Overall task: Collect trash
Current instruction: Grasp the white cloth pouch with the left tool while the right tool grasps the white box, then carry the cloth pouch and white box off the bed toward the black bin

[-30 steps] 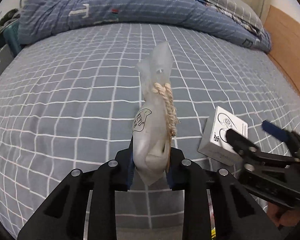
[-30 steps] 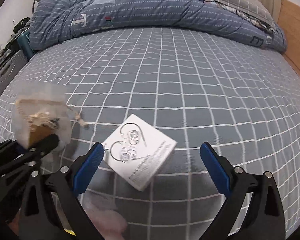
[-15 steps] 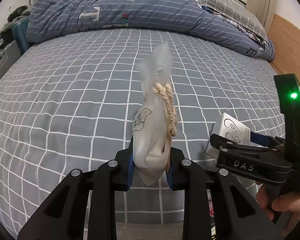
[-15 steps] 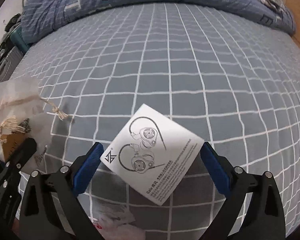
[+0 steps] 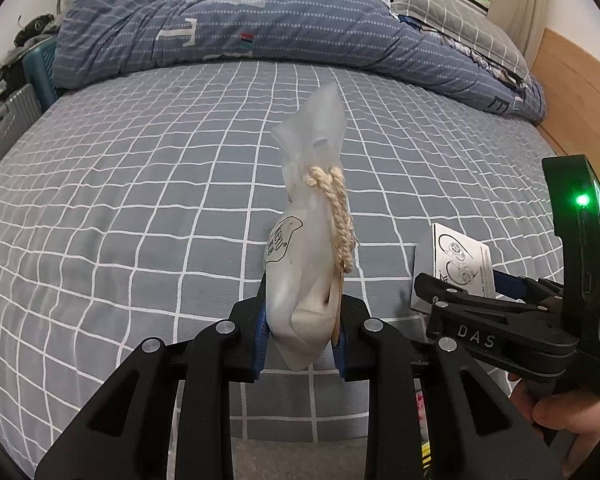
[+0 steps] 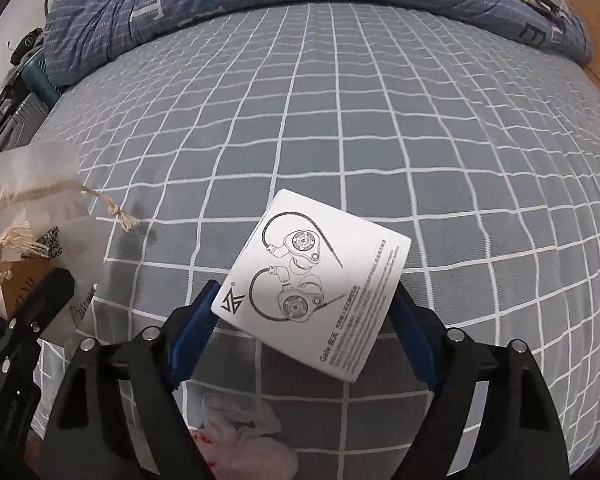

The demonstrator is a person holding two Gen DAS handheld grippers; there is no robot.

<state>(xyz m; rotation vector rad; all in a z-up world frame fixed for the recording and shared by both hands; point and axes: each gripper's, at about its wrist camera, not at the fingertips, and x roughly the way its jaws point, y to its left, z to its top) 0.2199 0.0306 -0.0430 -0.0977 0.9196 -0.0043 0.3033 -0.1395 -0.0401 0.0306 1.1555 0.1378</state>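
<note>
1. Tongs of the left hand (image 5: 300, 340) are clamped on a frosted plastic pouch (image 5: 308, 240), which is held upright above the bed (image 5: 140, 200); a twisted jute cord (image 5: 340, 216) hangs down the pouch's side
2. The right tongs (image 6: 304, 320) are pressed against both sides of a white earphone box (image 6: 316, 276), gripped at its lower part and tilted, just above the bed's checked sheet (image 6: 340, 120)
3. In the left wrist view the same box (image 5: 460, 256) is seen beside the pouch, held in the right tongs (image 5: 496, 284), with a green light (image 5: 582, 200) lit on that tool
4. Crumpled white plastic with red print (image 6: 240, 432) is seen below the right tongs
5. A blue quilt (image 5: 260, 28) is bunched along the far edge of the bed, with a grey checked pillow (image 5: 460, 24) at its right end
</note>
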